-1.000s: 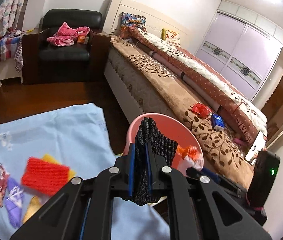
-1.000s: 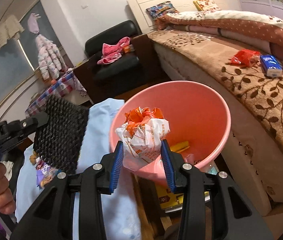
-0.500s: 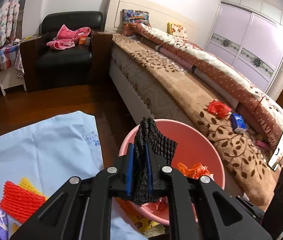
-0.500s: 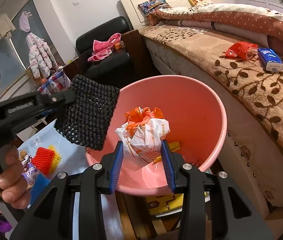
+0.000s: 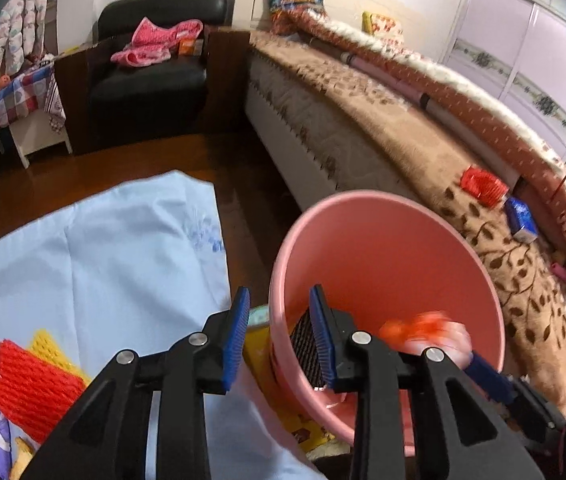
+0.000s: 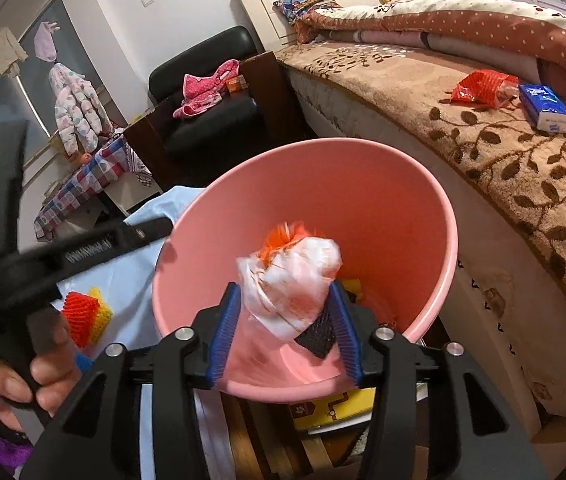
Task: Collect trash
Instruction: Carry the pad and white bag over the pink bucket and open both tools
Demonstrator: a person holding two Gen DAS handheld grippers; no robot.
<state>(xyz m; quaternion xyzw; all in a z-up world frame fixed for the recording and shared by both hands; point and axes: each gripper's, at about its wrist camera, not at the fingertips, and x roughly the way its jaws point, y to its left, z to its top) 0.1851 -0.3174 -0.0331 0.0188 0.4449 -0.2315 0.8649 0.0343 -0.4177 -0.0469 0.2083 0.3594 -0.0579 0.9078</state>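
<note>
Once the left gripper (image 5: pixel 279 336) had spread its jaws wide, the black mesh foam sleeve (image 6: pixel 317 334) lay inside the round pink plastic basin (image 6: pixel 423 184); the right gripper (image 6: pixel 285 330) loosely bracketed the crumpled white-and-orange plastic bag (image 6: pixel 291 276) above it, release pending.

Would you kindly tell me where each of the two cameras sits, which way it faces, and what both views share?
Left wrist: sits on the left gripper, looking forward and down over its open blue-padded fingers at the round pink plastic bucket and light blue cloth.
Right wrist: sits on the right gripper, looking into the same bucket; its fingers flank a blurred white-and-orange plastic bag; the person's left hand shows holding the other gripper.
Shared: bucket, bag, black mesh piece, red net foam, bed, black armchair.
</note>
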